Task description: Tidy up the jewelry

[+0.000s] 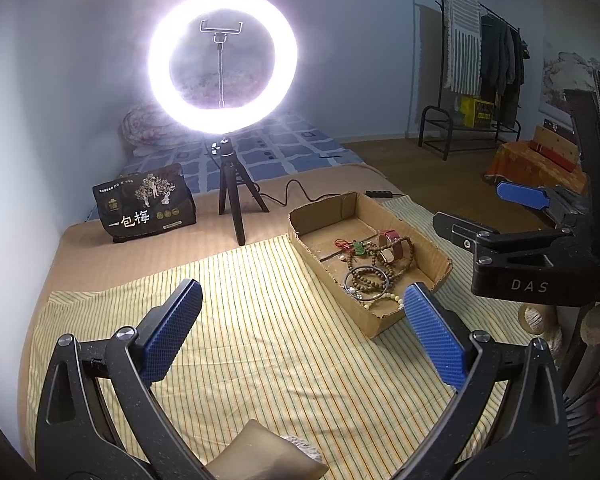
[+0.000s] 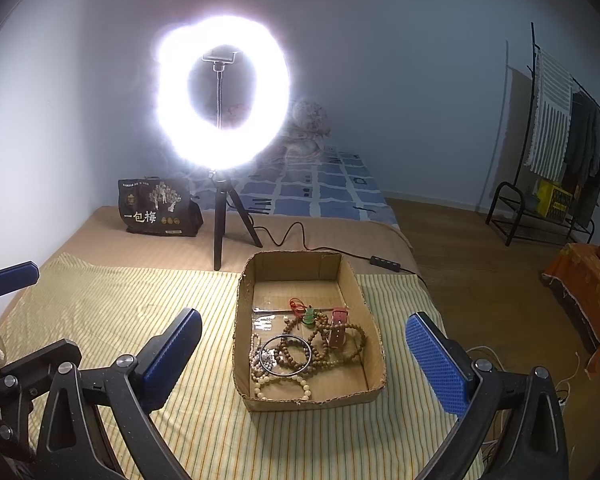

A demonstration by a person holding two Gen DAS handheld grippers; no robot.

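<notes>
A shallow cardboard box (image 2: 374, 332) stands on a yellow striped cloth (image 2: 132, 308). In it lie brown bead bracelets (image 2: 300, 350), a cream bead bracelet (image 2: 288, 384), a metal bangle (image 2: 269, 354), a green pendant on red cord (image 2: 309, 316) and a red strap (image 2: 337, 330). My right gripper (image 2: 304, 344) is open and empty, held above the box's near end. My left gripper (image 1: 302, 312) is open and empty over the cloth (image 1: 260, 340), left of the box (image 1: 384, 318), where the beads (image 1: 370, 276) show. The right gripper (image 1: 492, 216) shows at the right of the left wrist view.
A lit ring light on a black tripod (image 2: 220, 220) stands behind the box, its cable (image 2: 300, 236) trailing right. A black snack bag (image 2: 158, 208) sits at the back left. A bed with blue bedding (image 2: 320, 192) and a clothes rack (image 2: 556, 152) lie beyond.
</notes>
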